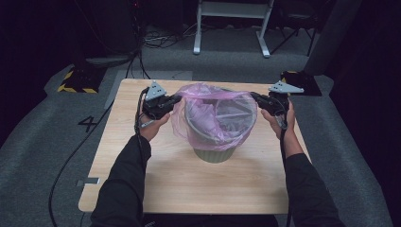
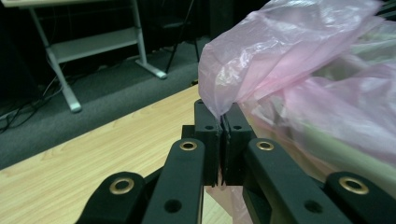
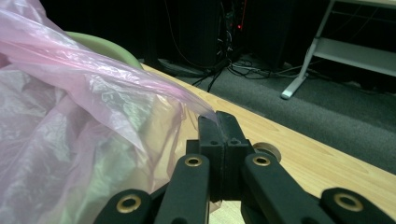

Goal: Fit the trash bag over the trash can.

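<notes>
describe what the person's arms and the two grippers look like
Both arms wear dark long sleeves. The left gripper and right gripper are black, each topped by a grey three-cornered plate, with a black cable trailing back. Up close, the jaws are black linkages with brass-coloured pivot rings.
</notes>
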`<state>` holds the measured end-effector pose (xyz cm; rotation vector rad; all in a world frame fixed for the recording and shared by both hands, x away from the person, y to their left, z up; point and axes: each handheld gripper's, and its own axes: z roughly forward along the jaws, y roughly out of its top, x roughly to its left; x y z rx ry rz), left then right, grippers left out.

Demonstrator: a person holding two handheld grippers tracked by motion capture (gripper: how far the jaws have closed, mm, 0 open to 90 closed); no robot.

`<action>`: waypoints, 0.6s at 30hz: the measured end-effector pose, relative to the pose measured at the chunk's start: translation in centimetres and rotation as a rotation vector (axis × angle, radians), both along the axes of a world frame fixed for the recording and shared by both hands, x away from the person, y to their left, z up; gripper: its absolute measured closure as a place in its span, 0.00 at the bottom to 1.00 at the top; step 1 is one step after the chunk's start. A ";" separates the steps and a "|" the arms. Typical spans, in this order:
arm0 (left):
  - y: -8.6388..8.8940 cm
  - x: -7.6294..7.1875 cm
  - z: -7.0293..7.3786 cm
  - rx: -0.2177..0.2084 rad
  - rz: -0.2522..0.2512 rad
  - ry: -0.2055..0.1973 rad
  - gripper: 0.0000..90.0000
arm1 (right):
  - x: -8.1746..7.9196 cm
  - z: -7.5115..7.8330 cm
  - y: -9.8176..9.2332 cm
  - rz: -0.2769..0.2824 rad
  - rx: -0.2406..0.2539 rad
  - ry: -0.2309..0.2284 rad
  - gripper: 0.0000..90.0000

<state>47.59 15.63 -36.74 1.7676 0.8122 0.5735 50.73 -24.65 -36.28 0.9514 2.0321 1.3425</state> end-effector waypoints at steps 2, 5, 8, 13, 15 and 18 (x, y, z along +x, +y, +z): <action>-0.5 0.7 -0.3 0.011 0.010 0.039 0.97 | 0.3 -0.2 0.3 -0.008 -0.007 0.015 1.00; -1.5 1.7 -1.0 0.046 -0.001 0.101 0.97 | 0.8 -0.7 0.6 -0.018 -0.023 0.059 1.00; -2.4 2.0 -1.6 0.066 -0.025 0.131 0.98 | 1.2 -1.4 0.8 -0.013 -0.027 0.099 1.00; -3.1 2.5 -2.2 0.071 -0.031 0.171 0.99 | 1.3 -2.6 1.1 0.001 -0.029 0.134 1.00; -3.2 2.7 -2.4 0.068 -0.025 0.180 0.99 | 1.3 -2.6 1.2 -0.010 -0.026 0.126 1.00; -3.3 2.7 -2.4 0.056 0.010 0.158 0.88 | 1.5 -2.9 1.3 -0.011 -0.027 0.140 1.00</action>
